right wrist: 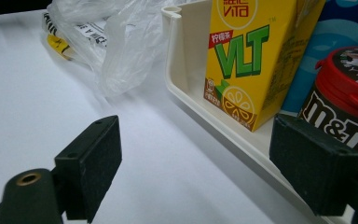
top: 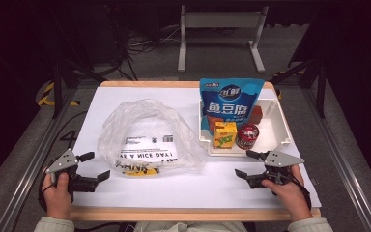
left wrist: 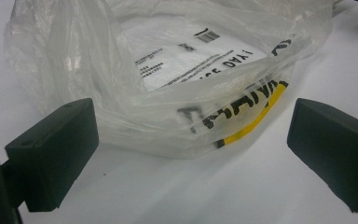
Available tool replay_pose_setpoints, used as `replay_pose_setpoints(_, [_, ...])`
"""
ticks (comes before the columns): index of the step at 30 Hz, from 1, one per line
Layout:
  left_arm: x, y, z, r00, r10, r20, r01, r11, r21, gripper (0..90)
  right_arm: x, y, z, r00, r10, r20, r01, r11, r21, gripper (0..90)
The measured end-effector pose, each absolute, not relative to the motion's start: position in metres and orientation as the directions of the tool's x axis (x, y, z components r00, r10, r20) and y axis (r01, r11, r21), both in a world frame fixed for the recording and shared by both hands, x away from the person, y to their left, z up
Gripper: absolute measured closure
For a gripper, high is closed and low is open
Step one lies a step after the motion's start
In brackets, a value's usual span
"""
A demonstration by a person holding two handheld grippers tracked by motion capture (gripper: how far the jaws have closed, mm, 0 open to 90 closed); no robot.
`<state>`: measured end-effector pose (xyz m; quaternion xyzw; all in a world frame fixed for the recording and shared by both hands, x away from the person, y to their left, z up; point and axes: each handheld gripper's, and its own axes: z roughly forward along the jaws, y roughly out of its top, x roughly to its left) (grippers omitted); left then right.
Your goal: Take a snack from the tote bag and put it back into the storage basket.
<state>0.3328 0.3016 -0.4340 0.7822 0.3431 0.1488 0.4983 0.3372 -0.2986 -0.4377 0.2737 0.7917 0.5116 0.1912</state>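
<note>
With both grippers spread wide and empty, the left gripper [top: 92,166] faces the crumpled clear plastic bag [top: 145,136] just ahead, the right gripper [top: 245,163] the yellow lemon-tea carton [top: 224,134] in the white plastic tray [top: 281,121], so a shallow pinch would likely slip off the thin film.

Wide bare white table [top: 188,186] along the near edge, from the left gripper [top: 94,166] across to the right gripper [top: 245,164]: free passage there. Both sets of jaws spread, nothing between them. Just ahead of the left gripper, blocked by the crumpled plastic bag [top: 145,133], spreading across the middle-left. Narrow gap between bag and white tray [top: 282,123], possibly touching at the tray's near-left corner. Tray's near wall low; behind it a yellow carton [top: 224,134] and red-lidded tub [top: 247,136] side by side, blue pouch [top: 229,104] upright behind. Right half of tray open.
</note>
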Motion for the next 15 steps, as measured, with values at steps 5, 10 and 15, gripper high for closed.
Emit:
replay_pose_setpoints(5, [0.3331, 0.3012, -0.4343, 0.721, 0.684, -0.110, 0.389, -0.269, 0.881, 2.6, 0.3380, -0.2985, -0.4386, -0.778, 0.628, -0.024, 0.244, 0.335, 0.910, 17.8])
replay_pose_setpoints(10, [0.3334, 0.3011, -0.4344, 0.722, 0.683, -0.112, 0.390, -0.267, 0.881, 2.6, 0.3393, -0.2985, -0.4393, -0.771, 0.636, -0.026, 0.251, 0.341, 0.906, 17.8])
replay_pose_setpoints(15, [0.3338, 0.3010, -0.4347, 0.723, 0.683, -0.109, 0.389, -0.271, 0.880, 2.6, 0.3388, -0.2988, -0.4386, -0.771, 0.636, -0.021, 0.253, 0.336, 0.907, 17.8])
